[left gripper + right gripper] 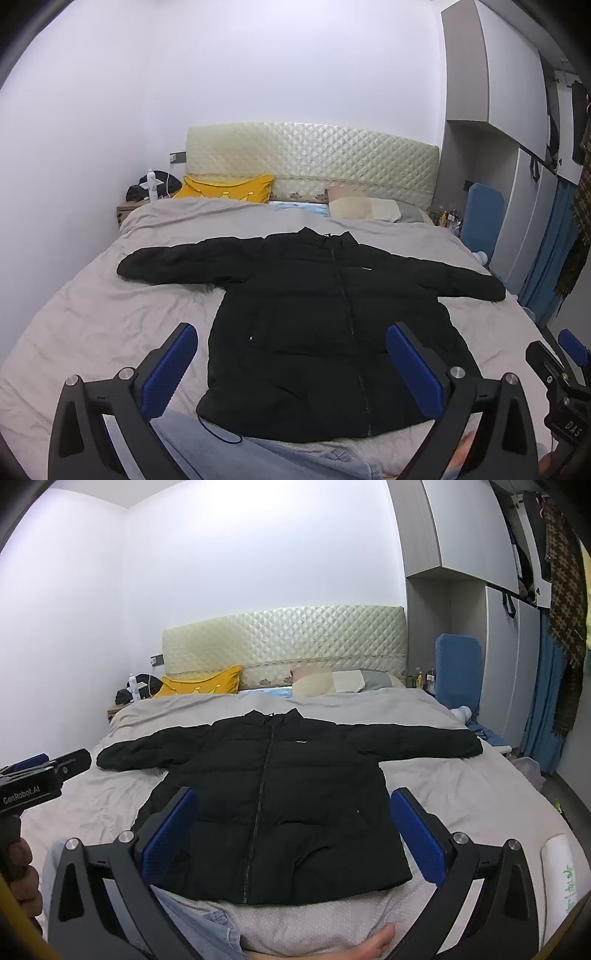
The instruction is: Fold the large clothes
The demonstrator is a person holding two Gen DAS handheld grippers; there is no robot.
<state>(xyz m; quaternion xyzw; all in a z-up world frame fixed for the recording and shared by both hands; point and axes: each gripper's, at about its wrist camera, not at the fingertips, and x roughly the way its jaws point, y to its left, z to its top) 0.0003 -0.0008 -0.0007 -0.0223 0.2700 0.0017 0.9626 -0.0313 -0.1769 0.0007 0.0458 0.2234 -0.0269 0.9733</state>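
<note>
Your left gripper hangs above the near edge of the bed, jaws spread wide with nothing between the blue pads. Your right gripper is the same: released, wide apart, gripping nothing, tilted down toward the bed.

The jacket lies flat on the grey cover, front up, zipped, collar pointing to 12 o'clock toward the headboard. Its hem is at 6 o'clock, nearest you, just beyond your pads. One sleeve stretches out to 9 o'clock, the other to 3 o'clock, both roughly straight. A thin dark cord trails from the hem at about 7 o'clock onto the jeans below it.

In the right wrist view the jacket sits dead ahead, with both pads framing its lower body; the left pad overlaps the hem's corner in the picture, but whether it touches you cannot tell. At 9 o'clock in that view your other gripper's body juts in, held by a hand. A bare foot shows at 6 o'clock.

Behind the jacket, a yellow pillow sits at 11 o'clock and a pale pillow at 1 o'clock. A wardrobe stands at 2 o'clock.
</note>
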